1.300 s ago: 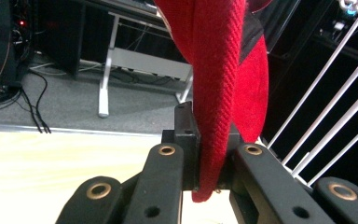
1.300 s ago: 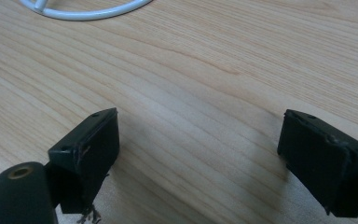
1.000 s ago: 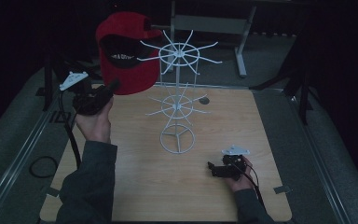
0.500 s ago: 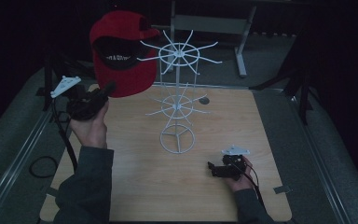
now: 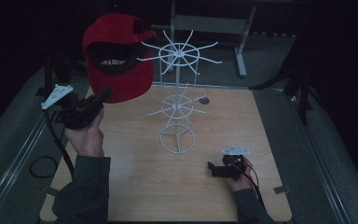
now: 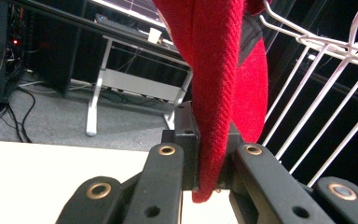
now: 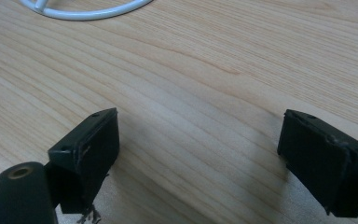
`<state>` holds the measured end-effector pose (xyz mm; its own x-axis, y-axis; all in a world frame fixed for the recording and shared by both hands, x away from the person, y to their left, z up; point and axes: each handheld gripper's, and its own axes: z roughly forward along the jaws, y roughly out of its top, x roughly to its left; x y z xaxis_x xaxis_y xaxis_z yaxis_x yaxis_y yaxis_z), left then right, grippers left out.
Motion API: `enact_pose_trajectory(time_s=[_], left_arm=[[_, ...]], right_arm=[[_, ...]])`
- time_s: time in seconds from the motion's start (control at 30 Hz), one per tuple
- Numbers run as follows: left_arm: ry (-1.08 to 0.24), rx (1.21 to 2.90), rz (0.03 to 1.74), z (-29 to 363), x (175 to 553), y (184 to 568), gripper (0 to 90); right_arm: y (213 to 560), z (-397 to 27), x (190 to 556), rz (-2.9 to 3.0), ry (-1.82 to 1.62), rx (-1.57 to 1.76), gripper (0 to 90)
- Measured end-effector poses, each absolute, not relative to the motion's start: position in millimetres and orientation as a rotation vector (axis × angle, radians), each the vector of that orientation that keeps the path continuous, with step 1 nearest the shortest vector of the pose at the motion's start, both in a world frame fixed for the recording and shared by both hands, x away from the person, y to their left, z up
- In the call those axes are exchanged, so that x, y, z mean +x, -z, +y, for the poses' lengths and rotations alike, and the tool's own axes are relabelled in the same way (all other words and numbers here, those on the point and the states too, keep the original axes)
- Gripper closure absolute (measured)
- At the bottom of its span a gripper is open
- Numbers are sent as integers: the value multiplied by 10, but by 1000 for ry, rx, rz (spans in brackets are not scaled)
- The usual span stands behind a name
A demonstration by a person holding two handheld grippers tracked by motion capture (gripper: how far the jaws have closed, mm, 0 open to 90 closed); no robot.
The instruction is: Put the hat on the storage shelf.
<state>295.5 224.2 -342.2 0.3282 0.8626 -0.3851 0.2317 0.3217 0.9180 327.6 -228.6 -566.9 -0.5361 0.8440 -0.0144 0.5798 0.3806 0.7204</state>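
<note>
A red cap [image 5: 116, 56] hangs in the air at the upper left, its brim pinched by my left gripper [image 5: 103, 94], which is shut on it. In the left gripper view the red brim [image 6: 219, 93] runs down between the two jaws. The cap's right side is close to the top spokes of a white wire rack [image 5: 178, 93] that stands mid-table; its arms [image 6: 326, 79] appear at the right. My right gripper [image 5: 213, 169] rests low on the table near the front right, open, with bare wood between its fingers [image 7: 91, 149].
The rack's round base ring [image 5: 177, 138] sits on the wooden table [image 5: 135, 186], and its edge [image 7: 84, 11] appears ahead of my right gripper. A small dark disc [image 5: 204, 100] lies behind the rack. Grey table legs [image 5: 242, 51] stand beyond the far edge.
My left gripper has drawn the cap a little to the left and slightly up, with the hand shifting left. The right gripper has stayed put.
</note>
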Motion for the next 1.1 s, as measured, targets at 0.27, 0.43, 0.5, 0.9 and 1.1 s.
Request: enact_pose_trajectory(time_s=[0.27,0.43,0.5,0.9,1.1], left_arm=[[-586,1182,1185,2224,2845,3546,855],[-627,1176,1179,2171,2780,3696,855],[-629,1184,1185,2155,2763,3762,855],[-626,1284,1247,1976,2705,4272,848],[-599,1290,1242,1991,2697,4370,687]], right_arm=[[5669,-2286,3275,2265,-953,1236,125],[5669,-2286,3275,2265,-953,1237,125],[5669,-2285,3274,2265,-953,1240,125],[5670,-2285,3275,2263,-955,1238,125],[5671,-2286,3276,2263,-954,1235,125]])
